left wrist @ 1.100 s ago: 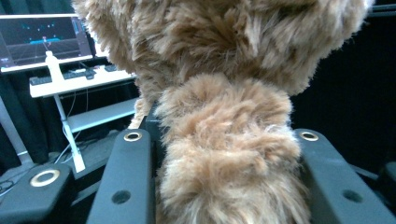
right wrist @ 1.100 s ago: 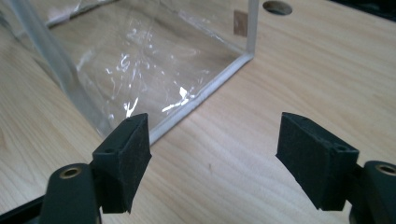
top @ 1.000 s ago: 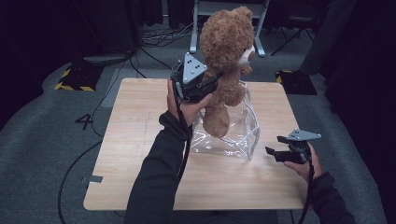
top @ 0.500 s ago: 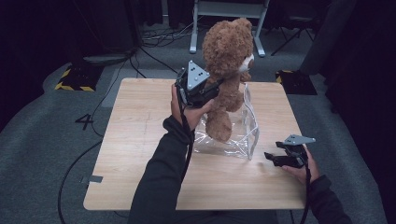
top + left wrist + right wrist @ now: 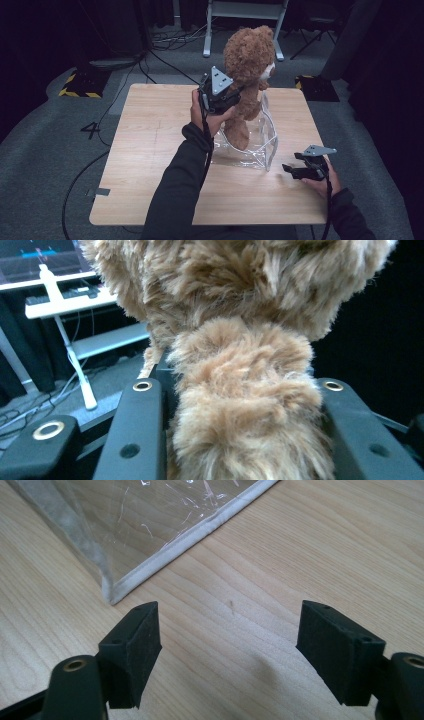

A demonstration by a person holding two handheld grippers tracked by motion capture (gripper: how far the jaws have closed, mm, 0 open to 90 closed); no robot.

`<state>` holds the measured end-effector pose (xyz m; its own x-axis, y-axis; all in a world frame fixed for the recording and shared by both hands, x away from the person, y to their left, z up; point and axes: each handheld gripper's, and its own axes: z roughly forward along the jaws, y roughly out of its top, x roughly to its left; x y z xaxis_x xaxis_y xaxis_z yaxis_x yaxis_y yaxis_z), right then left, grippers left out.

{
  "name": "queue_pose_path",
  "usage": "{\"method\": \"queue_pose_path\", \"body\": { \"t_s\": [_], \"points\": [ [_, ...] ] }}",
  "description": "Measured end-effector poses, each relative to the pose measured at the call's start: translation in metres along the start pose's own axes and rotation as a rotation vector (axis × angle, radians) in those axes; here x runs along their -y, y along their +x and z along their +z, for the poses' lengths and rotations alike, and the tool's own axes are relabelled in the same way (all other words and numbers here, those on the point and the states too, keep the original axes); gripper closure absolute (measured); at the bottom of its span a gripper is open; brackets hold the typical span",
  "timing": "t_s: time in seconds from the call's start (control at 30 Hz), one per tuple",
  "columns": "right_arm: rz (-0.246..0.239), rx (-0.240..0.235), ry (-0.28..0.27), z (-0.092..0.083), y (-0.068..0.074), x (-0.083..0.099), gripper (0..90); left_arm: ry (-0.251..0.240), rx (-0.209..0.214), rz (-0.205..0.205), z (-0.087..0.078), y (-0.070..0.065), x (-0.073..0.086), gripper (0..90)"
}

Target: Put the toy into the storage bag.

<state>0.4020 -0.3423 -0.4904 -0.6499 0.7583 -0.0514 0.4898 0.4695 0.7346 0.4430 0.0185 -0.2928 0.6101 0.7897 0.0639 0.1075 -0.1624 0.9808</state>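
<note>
Left tongs [image 5: 240,405] clamp a brown teddy bear's [image 5: 240,305] furry limb between black jaws; behind, a white desk [image 5: 60,302] carries a monitor [image 5: 37,257].

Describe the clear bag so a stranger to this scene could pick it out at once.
Find the square wooden table and look to its right half. The clear bag stands there, open at the top, with the brown teddy bear's legs hanging into it. It is the one see-through thing there, edged with a pale seam.

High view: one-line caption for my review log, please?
Left gripper holds a brown teddy bear upright, legs inside a clear plastic bag on the wooden table; right gripper waits open nearby.
</note>
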Motion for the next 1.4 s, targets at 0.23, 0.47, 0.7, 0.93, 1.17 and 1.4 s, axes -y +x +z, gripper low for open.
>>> {"method": "queue_pose_path", "body": {
  "t_s": [0.23,0.47,0.7,0.93,1.17,1.4],
  "points": [
    [0.001,-0.003,0.006,0.001,-0.001,0.004,25.5,0.049,0.016,0.017,0.007,-0.005,0.013,58.3],
    [-0.014,-0.002,0.023,0.006,0.001,0.006,25.6,0.089,0.028,0.063,0.001,-0.005,0.016,58.5],
    [-0.021,-0.003,0.044,0.01,0.002,0.007,25.6,0.134,0.043,0.119,-0.007,-0.005,0.017,58.3],
    [-0.023,0.003,0.054,0.012,0.002,0.009,26.1,0.179,0.061,0.168,-0.014,-0.008,0.02,58.2],
    [-0.013,-0.004,0.047,0.013,0.001,0.009,25.7,0.197,0.051,0.156,-0.016,-0.005,0.024,57.4],
    [-0.002,-0.012,0.045,0.013,0.001,0.01,25.4,0.184,0.032,0.085,-0.004,0.001,0.013,57.6]
  ]
}}
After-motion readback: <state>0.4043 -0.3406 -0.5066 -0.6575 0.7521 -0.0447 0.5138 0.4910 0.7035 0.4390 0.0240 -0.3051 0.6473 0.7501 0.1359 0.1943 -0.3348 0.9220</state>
